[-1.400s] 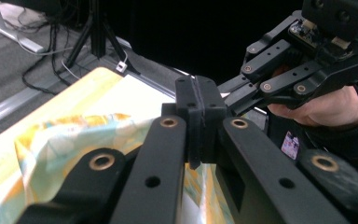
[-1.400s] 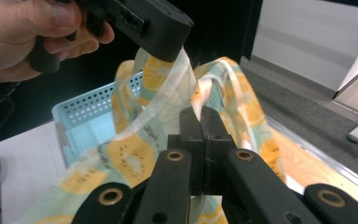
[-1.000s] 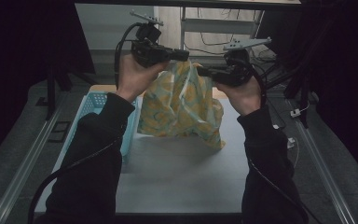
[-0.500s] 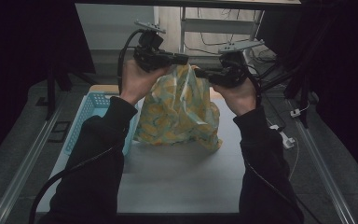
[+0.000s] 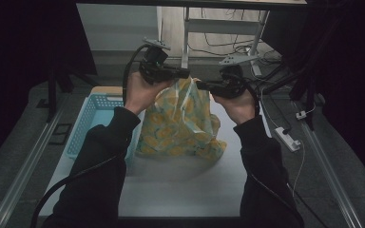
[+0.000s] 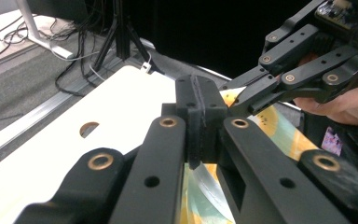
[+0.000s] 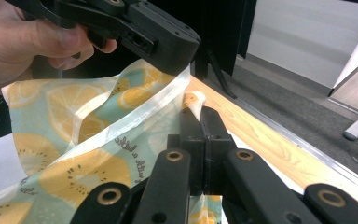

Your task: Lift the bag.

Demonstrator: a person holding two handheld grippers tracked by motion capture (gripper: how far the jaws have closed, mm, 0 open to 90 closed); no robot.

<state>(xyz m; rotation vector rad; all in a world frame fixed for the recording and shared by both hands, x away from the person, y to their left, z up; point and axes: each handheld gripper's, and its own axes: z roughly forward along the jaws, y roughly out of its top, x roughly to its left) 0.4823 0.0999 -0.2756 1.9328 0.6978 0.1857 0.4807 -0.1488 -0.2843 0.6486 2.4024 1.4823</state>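
1. The lemon-print plastic bag (image 5: 183, 123) hangs between the two grippers over the white table (image 5: 180, 190). Its lower edge appears to rest on the table, just right of the blue basket (image 5: 88, 121).
2. The left gripper (image 5: 183, 73) has its jaws pressed together on the bag's top edge. In the left gripper view a thin sliver of film (image 6: 209, 179) pokes out below the closed pads.
3. The right gripper (image 5: 202, 85) is likewise clamped on the top edge, near the opposite corner. The right gripper view shows the pale sealed band of the bag (image 7: 121, 135) running from its jaws up to the other gripper.
4. The bag looks light and limp. The film creases and sags between the two holds and keeps no shape of its own.
5. The film is glossy and probably slick, so a pinch on a single layer may creep out. The doubled band along the rim looks like the firmest place to take hold.
6. The two holds sit near the top corners. This keeps the mouth stretched and stops the body from folding over.
7. Sharp tugging apart risks stretching or tearing the thin film at the pads.
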